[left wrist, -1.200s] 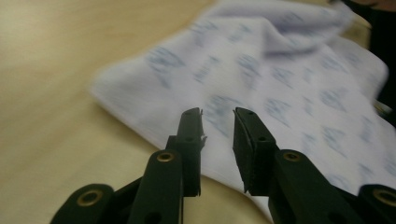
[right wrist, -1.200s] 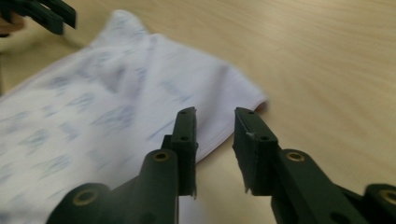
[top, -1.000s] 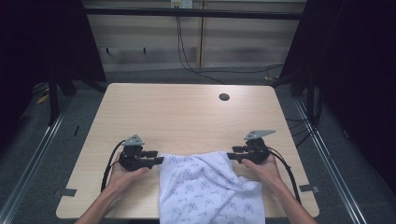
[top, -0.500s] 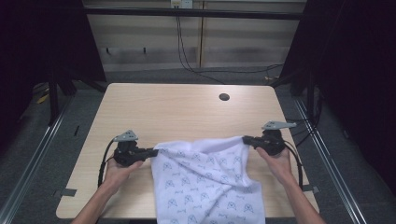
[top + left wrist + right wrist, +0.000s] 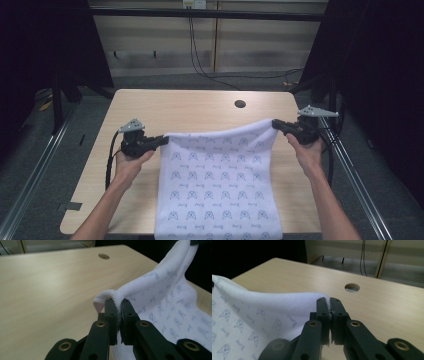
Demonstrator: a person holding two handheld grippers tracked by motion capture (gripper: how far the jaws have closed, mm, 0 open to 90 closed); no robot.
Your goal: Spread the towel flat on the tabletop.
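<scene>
high view: both jaws clamped on cloth (image 5: 220, 180) corners, bare table (image 5: 200, 112) beyond

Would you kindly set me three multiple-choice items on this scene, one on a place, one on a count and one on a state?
1. Where is the round hole in the table?
A. Near the far edge
B. Under the cloth
C. At the near left corner

2. How many tongs grip the cloth?
A. None
B. One
C. Two

3. How does the cloth's top edge lie?
A. Flat on the table
B. Lifted and stretched between the tongs
C. Rolled into a ball

Answers: 1 A, the hole sits beyond the cloth toward the far edge. 2 C, the left tongs and the right tongs each pinch a corner. 3 B, the high view shows the edge spanning from one to the other above the table.
</scene>
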